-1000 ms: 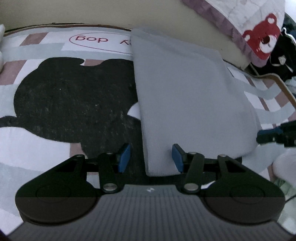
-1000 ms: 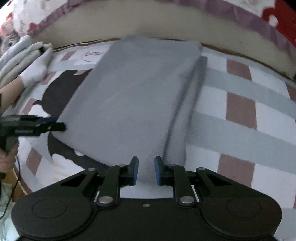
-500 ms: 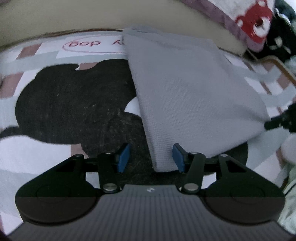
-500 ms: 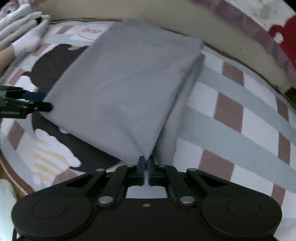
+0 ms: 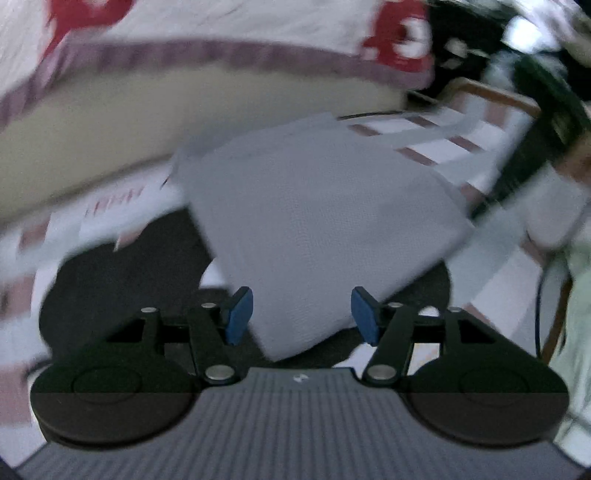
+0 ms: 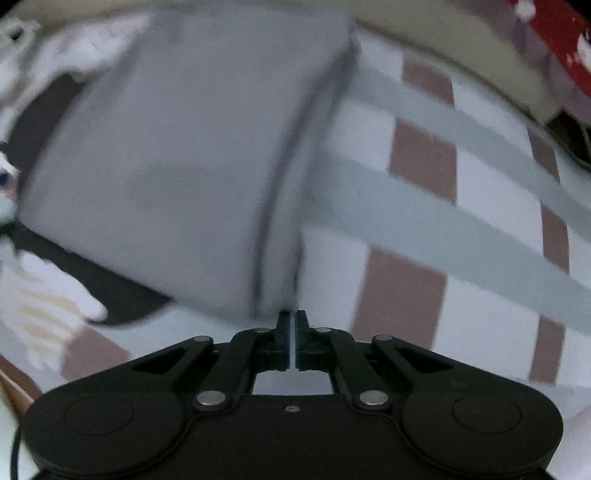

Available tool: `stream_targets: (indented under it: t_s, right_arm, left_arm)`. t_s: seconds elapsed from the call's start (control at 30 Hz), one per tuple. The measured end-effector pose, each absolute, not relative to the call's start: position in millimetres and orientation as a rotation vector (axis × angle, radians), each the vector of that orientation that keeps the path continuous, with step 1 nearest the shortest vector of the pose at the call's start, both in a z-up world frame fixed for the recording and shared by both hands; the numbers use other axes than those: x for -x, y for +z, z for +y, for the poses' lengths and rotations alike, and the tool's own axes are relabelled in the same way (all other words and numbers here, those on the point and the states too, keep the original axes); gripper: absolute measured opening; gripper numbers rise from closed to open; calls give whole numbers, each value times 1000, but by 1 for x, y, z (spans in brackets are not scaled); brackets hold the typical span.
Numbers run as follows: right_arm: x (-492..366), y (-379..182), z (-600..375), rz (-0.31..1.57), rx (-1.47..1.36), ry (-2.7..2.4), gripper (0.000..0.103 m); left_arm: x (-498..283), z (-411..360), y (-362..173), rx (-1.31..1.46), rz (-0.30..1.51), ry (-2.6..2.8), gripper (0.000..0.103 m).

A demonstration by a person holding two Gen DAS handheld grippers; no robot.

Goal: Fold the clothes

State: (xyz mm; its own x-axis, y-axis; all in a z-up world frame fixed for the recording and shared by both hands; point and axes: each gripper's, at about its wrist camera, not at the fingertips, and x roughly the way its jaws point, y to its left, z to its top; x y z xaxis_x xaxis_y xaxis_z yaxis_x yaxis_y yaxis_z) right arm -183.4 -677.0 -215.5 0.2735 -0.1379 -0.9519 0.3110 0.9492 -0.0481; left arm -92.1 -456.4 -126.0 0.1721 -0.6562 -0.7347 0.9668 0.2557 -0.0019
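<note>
Patterned bedspread [image 5: 480,144] with white, brown and grey-green blocks and a large black cartoon shape covered the work surface, a beige mattress edge [image 5: 110,129] and a white quilt with red bear print [image 5: 399,33] behind it; whole left wrist view was motion-blurred. In that view the folded grey garment [image 5: 314,221] lay on the bedspread, partly over the black shape, its near corner reaching in between the left gripper [image 5: 302,314] fingers. Left gripper's blue pads [image 5: 240,314] stood wide apart, cloth between them but not pinched. At far right a dark blurred gripper body [image 5: 524,155] met the garment's right corner, a person's pale sleeve [image 5: 576,295] beside it. Right wrist view, also blurred: the grey garment [image 6: 166,166] filled the upper left, layered edge running down toward the right gripper [image 6: 291,321]. Right gripper's fingers were pressed nearly together with only a thin slit between; the garment's near corner sat right at the tips, and blur hid whether cloth was actually caught. Checked bedspread [image 6: 461,221] lay bare to the right. White blurred shapes [image 6: 74,48] at top left, unclear.
</note>
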Motion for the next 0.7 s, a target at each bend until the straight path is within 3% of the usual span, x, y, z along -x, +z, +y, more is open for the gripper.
stream_targets:
  t_s: [0.07, 0.2, 0.37, 0.43, 0.5, 0.57, 0.63, 0.7]
  right_arm:
    - [186, -200, -658, 1146, -26, -256, 14]
    - [194, -185, -607, 964, 269, -61, 51]
    - [200, -208, -568, 994, 537, 133, 53]
    - [201, -218, -564, 1025, 582, 153, 53]
    - [202, -223, -560, 1029, 621, 184, 53]
    - [203, -227, -556, 1028, 662, 210, 53]
    - [201, -234, -553, 1049, 706, 237, 53]
    - [199, -241, -550, 1069, 751, 264, 53]
  left_arm:
    - [105, -460, -128, -585, 667, -1262, 58]
    - [129, -468, -133, -679, 595, -1317, 60]
    - [140, -472, -143, -773, 550, -1277, 66]
    - [134, -476, -143, -775, 542, -1213, 76]
    - [125, -480, -143, -765, 543, -1162, 76]
    - [113, -483, -140, -710, 573, -1156, 70]
    - [104, -485, -135, -650, 582, -1171, 36]
    - [102, -482, -125, -602, 543, -1163, 31]
